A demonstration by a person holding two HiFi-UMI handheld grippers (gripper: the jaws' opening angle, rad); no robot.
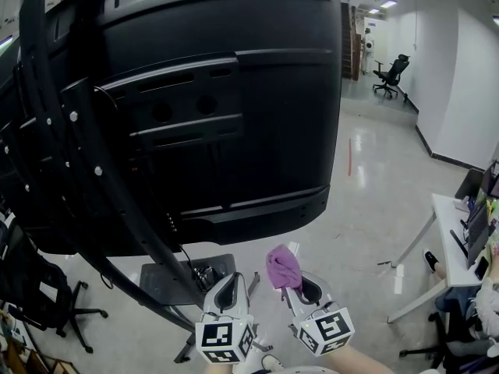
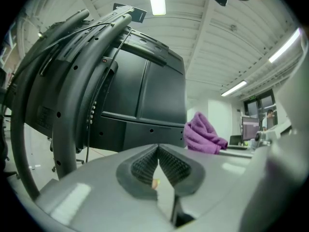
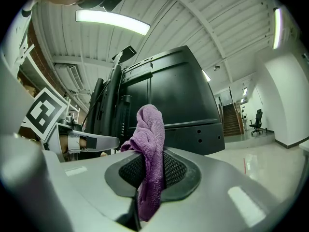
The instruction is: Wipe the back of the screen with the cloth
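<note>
1. You are gripping the purple cloth (image 3: 150, 127) in your right gripper (image 3: 148, 170). Its pads are pinching the middle of the cloth, a bunched fold is standing up past the jaw tips, and a tail is hanging down on the near side.
2. You are carrying your left gripper (image 2: 158, 164) just beside the right one, on its left. Its jaws are meeting at the tips and nothing is sitting between them.
3. The back of the screen (image 1: 218, 107) is lying ahead of and above the right gripper, slightly to its left. The cloth is not touching it: in the head view the fold is sitting below the panel's lower edge, with open floor showing between them.
4. The panel's lower edge is running across the right gripper's line, from left to right. That is the relation the coming move is depending on. You are probably looking at a reach forward and upward until the fold presses on the black casing, then strokes along that edge.
5. The right gripper is the one doing the work here, since it alone is holding the cloth. The two grippers are sitting about equally near the panel.
6. The curved stand arm (image 1: 86, 154) is crossing the casing further to the left, ahead of the left gripper. Wiping that way is likely to snag the cloth on it.
</note>
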